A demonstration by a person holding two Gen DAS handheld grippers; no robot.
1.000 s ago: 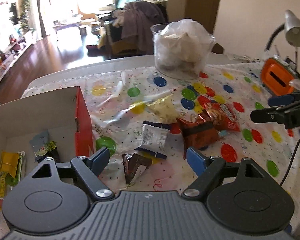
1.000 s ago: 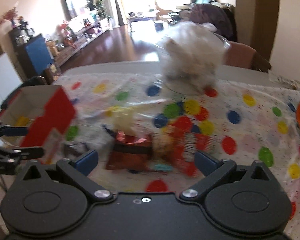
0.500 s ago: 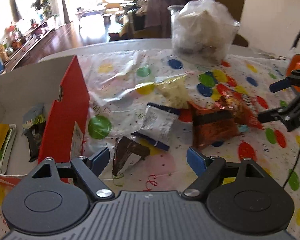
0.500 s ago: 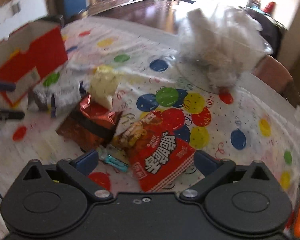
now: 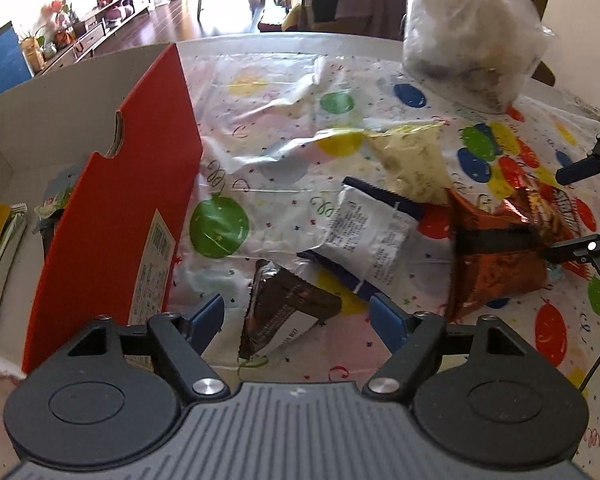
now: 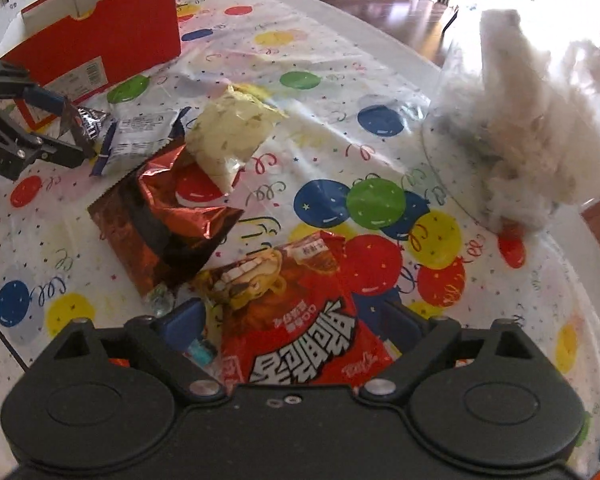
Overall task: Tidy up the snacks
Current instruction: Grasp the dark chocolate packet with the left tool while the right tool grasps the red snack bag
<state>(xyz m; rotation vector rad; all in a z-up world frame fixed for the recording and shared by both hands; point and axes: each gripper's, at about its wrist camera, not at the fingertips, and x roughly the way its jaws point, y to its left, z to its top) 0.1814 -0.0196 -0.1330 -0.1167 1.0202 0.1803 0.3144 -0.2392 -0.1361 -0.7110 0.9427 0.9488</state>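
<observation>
Right now both grippers open: L gripper (image 5: 296, 314) straddles choc packet (image 5: 284, 316), R gripper (image 6: 296, 322) straddles red bag (image 6: 300, 328).

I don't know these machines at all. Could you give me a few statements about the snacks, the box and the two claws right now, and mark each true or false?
1. The left claw is open around the dark brown triangular foil packet. True.
2. The right claw grips the pale yellow crumpled packet. False: it is open around the big red snack bag with white lettering; the yellow packet lies farther off.
3. The open red cardboard box holds no snacks. False: wrapped bars lie inside.
4. The shiny copper-red foil bag lies on the balloon-print tablecloth. True.
</observation>
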